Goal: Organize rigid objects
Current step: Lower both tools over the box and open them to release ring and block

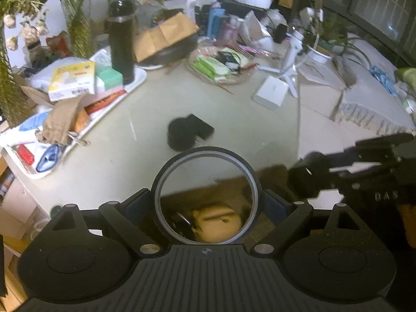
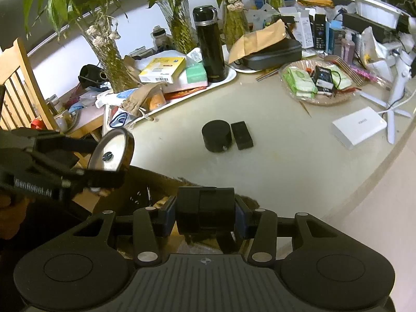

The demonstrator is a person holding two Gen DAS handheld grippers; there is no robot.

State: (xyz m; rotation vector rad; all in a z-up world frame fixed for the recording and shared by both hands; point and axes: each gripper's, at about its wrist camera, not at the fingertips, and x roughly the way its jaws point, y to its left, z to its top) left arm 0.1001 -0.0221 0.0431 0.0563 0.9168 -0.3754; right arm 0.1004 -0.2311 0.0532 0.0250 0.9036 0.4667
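Observation:
My left gripper [image 1: 206, 202] is shut on a round black-rimmed lid with a clear centre [image 1: 206, 156], held over the table's near edge; it also shows in the right wrist view [image 2: 111, 150]. My right gripper [image 2: 205, 214] is shut on a black boxy object [image 2: 205, 208]; in the left wrist view the right gripper [image 1: 306, 179] is at the right. A black round container [image 2: 216, 135] and a flat black block [image 2: 241, 135] lie side by side on the pale table [image 2: 273, 176], beyond both grippers.
A white tray [image 2: 228, 78] holds a black flask [image 2: 210, 44], boxes and a cloth pouch. A wicker plate [image 2: 319, 101] of packets, a white box [image 2: 358, 126], glass vases with plants [image 2: 179, 23] and a wooden chair [image 2: 18, 83] surround the table. An open cardboard box [image 2: 156, 197] lies below the grippers.

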